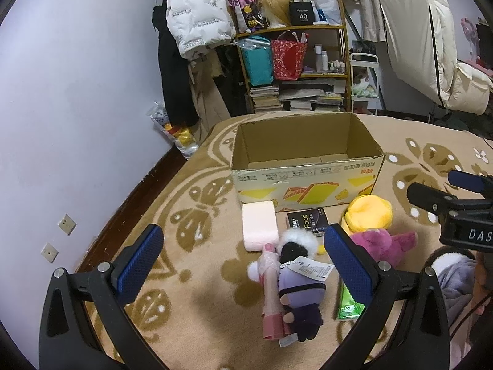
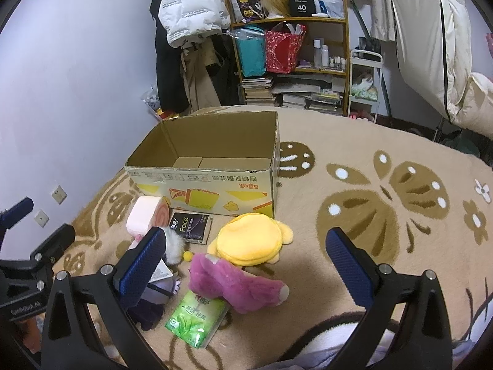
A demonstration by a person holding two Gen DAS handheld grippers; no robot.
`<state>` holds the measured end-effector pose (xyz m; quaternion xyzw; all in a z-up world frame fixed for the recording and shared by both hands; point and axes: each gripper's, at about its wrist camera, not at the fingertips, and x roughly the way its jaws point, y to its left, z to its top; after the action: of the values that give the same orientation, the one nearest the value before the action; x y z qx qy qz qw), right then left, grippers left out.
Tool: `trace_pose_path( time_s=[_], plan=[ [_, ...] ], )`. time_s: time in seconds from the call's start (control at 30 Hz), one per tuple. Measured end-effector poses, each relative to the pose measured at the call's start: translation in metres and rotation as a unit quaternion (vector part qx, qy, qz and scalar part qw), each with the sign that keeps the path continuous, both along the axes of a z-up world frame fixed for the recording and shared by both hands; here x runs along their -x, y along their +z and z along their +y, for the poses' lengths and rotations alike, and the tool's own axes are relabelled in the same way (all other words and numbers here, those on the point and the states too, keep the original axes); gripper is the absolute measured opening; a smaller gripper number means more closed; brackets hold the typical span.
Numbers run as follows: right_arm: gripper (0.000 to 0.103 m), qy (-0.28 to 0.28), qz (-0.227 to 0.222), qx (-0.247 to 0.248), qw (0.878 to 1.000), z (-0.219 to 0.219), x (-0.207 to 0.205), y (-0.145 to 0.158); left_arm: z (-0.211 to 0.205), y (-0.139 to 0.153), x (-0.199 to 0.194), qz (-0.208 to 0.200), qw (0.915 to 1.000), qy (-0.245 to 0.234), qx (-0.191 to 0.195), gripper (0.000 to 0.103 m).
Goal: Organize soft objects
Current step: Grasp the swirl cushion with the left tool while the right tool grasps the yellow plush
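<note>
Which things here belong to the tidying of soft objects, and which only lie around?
For the job: cardboard box, yellow plush, pink plush, purple doll, pink sponge block.

Lying about: black Face packet, green tissue pack, bookshelf, white jacket.

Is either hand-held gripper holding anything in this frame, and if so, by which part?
Nothing is held. The left hand-held gripper and the right hand-held gripper are both open above the blanket, and the toys lie loose in front of the cardboard box.
</note>
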<state>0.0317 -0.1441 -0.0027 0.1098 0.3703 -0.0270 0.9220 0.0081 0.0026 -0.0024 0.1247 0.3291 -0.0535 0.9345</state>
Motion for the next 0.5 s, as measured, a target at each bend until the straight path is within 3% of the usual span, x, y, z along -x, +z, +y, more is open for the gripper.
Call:
trace_pose_path(
  time_s=[0.2, 0.5],
  plan=[
    [0.103, 0.001, 0.012, -0.015, 1.000, -0.003, -0.015, -0.005, 0.007, -0.002, -0.024, 0.019, 0.9997, 0.012, 0.005, 0.103],
    [0.103, 0.025, 0.039, 0.006, 0.999, 0.006, -0.054, -0.017, 0.010, -0.021, -0.076, 0.053, 0.9983, 0.022, 0.007, 0.103]
  ],
)
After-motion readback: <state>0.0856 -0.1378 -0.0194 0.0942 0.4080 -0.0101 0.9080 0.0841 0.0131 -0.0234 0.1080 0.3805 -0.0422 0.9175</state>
